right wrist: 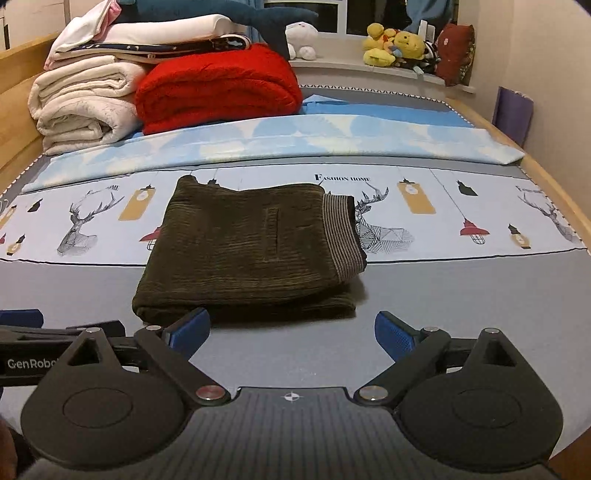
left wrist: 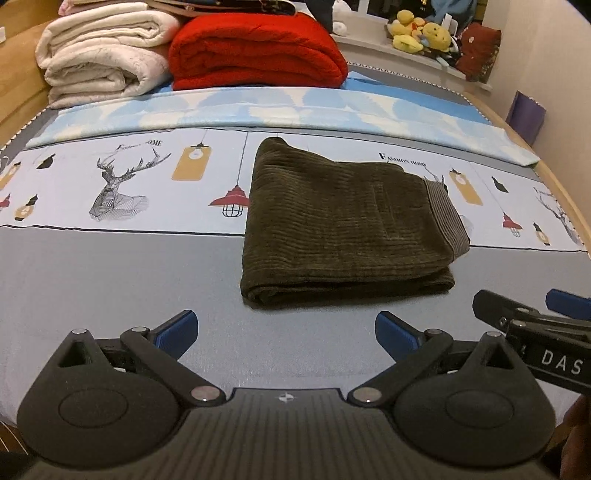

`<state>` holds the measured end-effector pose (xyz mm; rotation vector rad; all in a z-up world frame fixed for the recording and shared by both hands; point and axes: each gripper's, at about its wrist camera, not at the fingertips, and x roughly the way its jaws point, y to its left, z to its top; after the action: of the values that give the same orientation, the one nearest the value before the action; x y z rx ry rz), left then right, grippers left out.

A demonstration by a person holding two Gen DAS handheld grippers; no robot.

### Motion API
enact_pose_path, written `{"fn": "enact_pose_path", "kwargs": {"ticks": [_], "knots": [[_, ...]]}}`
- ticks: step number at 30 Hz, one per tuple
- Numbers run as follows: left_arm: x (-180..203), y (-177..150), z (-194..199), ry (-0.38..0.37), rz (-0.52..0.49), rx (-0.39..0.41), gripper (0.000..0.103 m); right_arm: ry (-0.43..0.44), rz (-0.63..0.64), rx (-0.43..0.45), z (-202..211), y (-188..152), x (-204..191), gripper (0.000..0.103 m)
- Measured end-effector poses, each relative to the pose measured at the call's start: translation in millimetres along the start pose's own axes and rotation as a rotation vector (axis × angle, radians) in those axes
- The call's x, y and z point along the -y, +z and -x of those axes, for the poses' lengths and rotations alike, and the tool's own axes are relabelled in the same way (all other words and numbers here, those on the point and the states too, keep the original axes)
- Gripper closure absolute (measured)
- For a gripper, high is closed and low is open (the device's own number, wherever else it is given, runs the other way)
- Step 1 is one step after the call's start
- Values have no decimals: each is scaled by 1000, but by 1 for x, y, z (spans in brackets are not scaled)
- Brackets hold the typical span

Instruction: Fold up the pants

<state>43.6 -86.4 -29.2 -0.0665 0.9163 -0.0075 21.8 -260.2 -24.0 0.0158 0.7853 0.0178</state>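
Dark olive corduroy pants (left wrist: 343, 225) lie folded into a thick rectangle on the bed, with the striped waistband (left wrist: 445, 214) at their right end. In the right wrist view the same pants (right wrist: 247, 251) sit just beyond the fingers. My left gripper (left wrist: 286, 332) hovers short of the bundle's near edge, open, nothing between its blue pads. My right gripper (right wrist: 291, 334) is open too and empty, its left pad close to the bundle's near edge. Each gripper shows at the other view's edge: the right gripper (left wrist: 524, 317) and the left gripper (right wrist: 55, 328).
Folded cream blankets (left wrist: 99, 55) and a red blanket (left wrist: 255, 51) are stacked at the far side of the bed (left wrist: 110, 280). A light blue quilt (left wrist: 258, 110) lies across the middle. Plush toys (left wrist: 421, 33) sit on the window ledge. A purple bag (left wrist: 526, 116) stands by the right wall.
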Motion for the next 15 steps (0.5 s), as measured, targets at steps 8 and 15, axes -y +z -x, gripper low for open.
{"fn": "enact_pose_path", "kwargs": {"ticks": [8, 15], "knots": [[4, 2, -6, -2, -15, -2, 1, 5, -27, -9, -4, 1, 6, 7], [5, 1, -7, 1, -16, -2, 1, 12, -23, -5, -3, 2, 7, 7]]}}
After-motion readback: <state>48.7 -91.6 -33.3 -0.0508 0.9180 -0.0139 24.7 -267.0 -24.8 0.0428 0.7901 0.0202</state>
